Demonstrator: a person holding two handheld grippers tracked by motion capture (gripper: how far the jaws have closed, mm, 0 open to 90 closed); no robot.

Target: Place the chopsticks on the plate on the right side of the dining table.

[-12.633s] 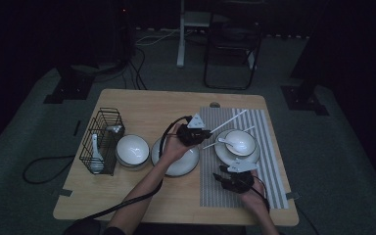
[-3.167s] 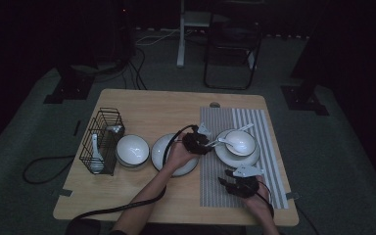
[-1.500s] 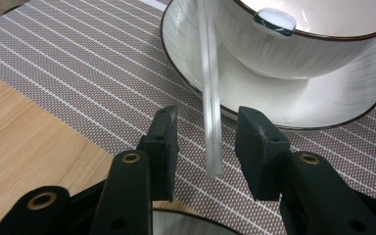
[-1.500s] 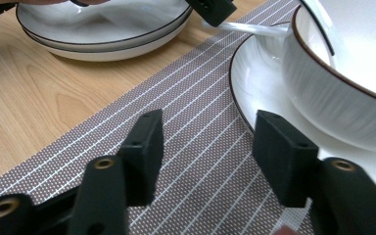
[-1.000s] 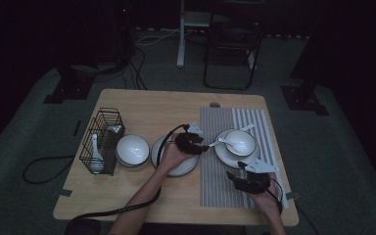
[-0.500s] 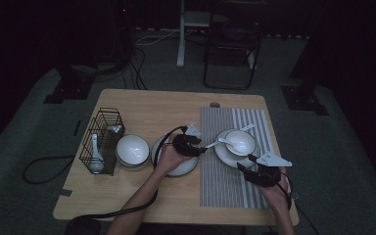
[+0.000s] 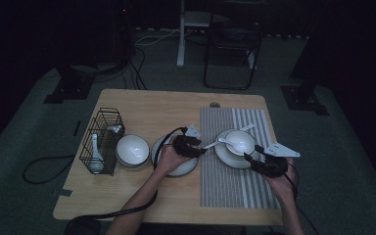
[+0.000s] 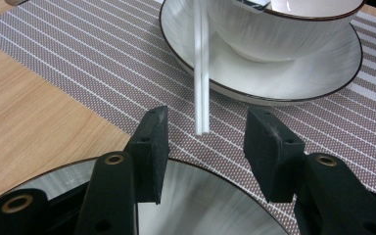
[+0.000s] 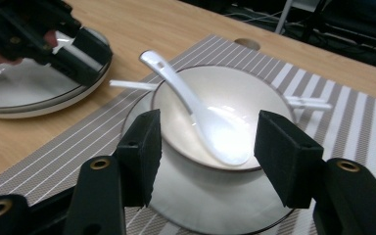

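A white bowl [image 7: 241, 142] [image 9: 254, 93] holding a white spoon [image 7: 223, 142] [image 9: 196, 112] stands on a dark-rimmed plate [image 7: 225, 155] [image 9: 200, 196] on the striped placemat [image 7: 225, 186]. White chopsticks [image 7: 247, 129] [image 8: 200, 73] lie across that plate's rim behind the bowl. My left gripper [image 7: 201, 151] [image 8: 208, 117] hovers open over a second plate [image 7: 176, 167] [image 8: 200, 196], the chopsticks' near end in the gap between its jaws, untouched. My right gripper [image 7: 253, 156] [image 9: 205, 127] is open at the bowl's near right; its jaws have just been closing with nothing gripped.
A black wire basket [image 7: 100, 142] with a white spoon [image 7: 94, 149] stands at the table's left, an empty white bowl [image 7: 132, 149] beside it. A chair [image 7: 230, 49] and stand legs sit on the dark floor beyond the table's far edge.
My right hand has moved right and away from the table's front edge, rising a little, to beside the bowl's plate. The left gripper has stayed where it was.
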